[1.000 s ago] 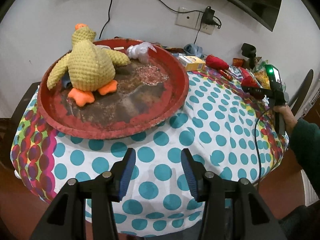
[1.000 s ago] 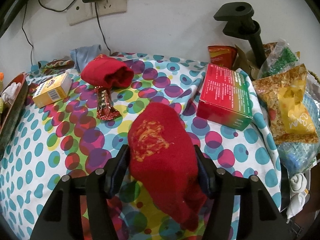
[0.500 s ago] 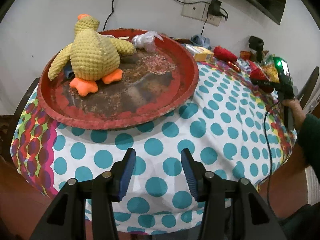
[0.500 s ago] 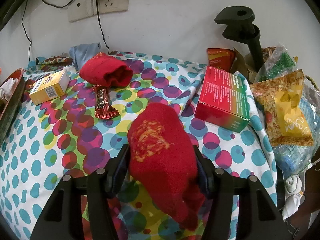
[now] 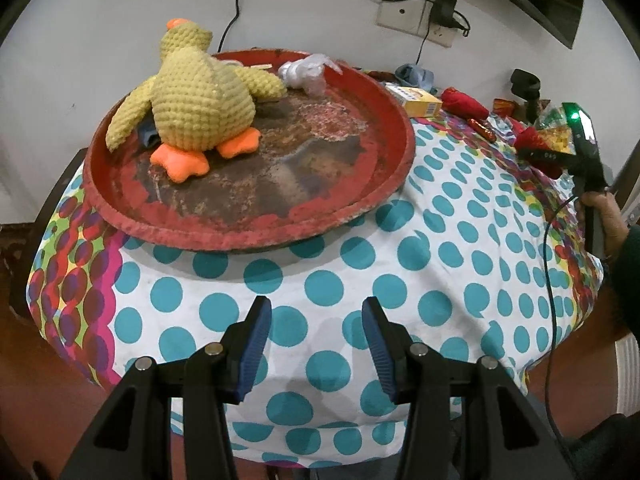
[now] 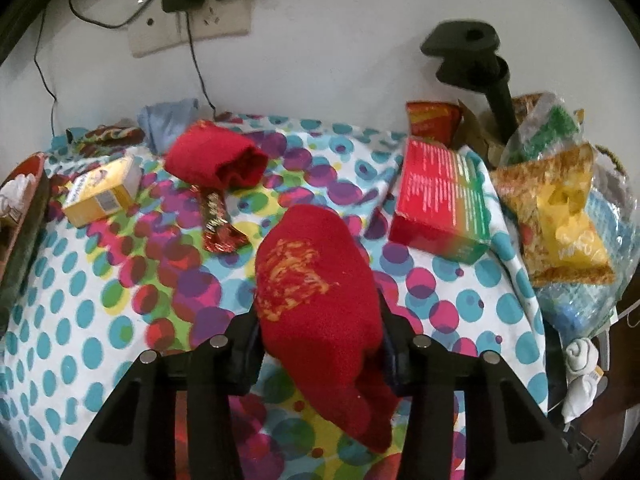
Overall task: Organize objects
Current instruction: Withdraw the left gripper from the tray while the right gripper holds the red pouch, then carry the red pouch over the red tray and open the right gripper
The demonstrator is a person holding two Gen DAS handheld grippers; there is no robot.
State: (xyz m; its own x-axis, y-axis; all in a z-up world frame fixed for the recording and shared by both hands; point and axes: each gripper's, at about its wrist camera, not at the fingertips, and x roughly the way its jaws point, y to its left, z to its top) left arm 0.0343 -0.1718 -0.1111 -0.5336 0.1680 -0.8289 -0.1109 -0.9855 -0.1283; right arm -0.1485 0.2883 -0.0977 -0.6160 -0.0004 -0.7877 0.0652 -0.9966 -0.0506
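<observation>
Right tool (image 6: 320, 344) has just been closing, and its jaws now pinch a red sock (image 6: 316, 280) between them, the toe hanging loose below the pads. Just ahead lie a candy bar (image 6: 218, 220) and a second rolled red sock (image 6: 216, 160), with a red box (image 6: 440, 204) to the right and a yellow box (image 6: 102, 192) further left. Left tool (image 5: 316, 340) hangs spread and empty over the dotted surface (image 5: 400, 280), the red tray (image 5: 396, 128) with a toy duck (image 5: 196, 92) beyond it. Since the grip bites only soft cloth, the sock may slip free, or its dangling end could drag the candy bar.
</observation>
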